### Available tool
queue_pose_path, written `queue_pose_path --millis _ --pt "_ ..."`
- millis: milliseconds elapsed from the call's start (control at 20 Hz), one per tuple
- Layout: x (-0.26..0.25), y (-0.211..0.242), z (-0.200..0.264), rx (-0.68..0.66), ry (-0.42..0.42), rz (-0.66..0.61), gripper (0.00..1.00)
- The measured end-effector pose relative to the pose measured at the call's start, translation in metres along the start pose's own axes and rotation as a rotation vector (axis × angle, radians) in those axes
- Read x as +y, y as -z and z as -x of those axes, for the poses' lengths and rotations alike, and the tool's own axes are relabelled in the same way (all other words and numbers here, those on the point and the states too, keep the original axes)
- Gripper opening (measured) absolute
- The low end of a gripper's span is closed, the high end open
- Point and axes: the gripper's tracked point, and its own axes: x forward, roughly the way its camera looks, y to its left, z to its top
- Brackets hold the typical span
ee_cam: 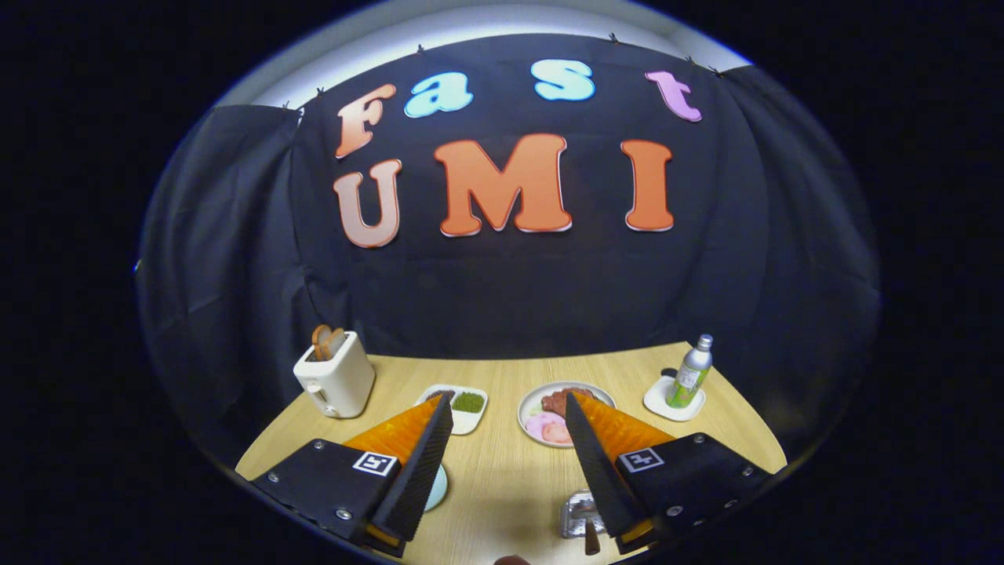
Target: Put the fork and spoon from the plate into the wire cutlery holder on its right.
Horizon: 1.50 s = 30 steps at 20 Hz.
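Note:
My gripper (507, 400) stands open above the wooden table (502, 479), with nothing between its orange, black-padded fingers (423, 455). A pale blue plate (438, 488) peeks out from under the left finger, which hides most of it. Beside the right finger's base sits a small shiny metal holder (577, 514). A brown handle (591, 538) shows at its near side, and I cannot tell whether it stands inside. The rest of the plate's contents are hidden.
Beyond the fingers are a white plate of meat slices (541, 408), a white two-part dish with green filling (464, 406), a cream toaster holding bread (336, 377) at the left, and a green bottle (690, 373) on a white coaster (673, 402) at the right.

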Motion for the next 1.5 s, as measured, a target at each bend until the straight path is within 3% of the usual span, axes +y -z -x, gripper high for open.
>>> queue_pose_path --millis 200,700,1050,1500 --pt "0.044 -0.016 -0.006 -0.094 -0.019 0.018 0.87" --pt "0.136 0.014 -0.034 -0.029 -0.064 -0.020 0.87" --pt "0.191 0.094 -0.051 0.299 -0.123 -0.019 0.97" --pt "0.218 0.214 -0.058 0.775 -0.128 -0.028 0.97"
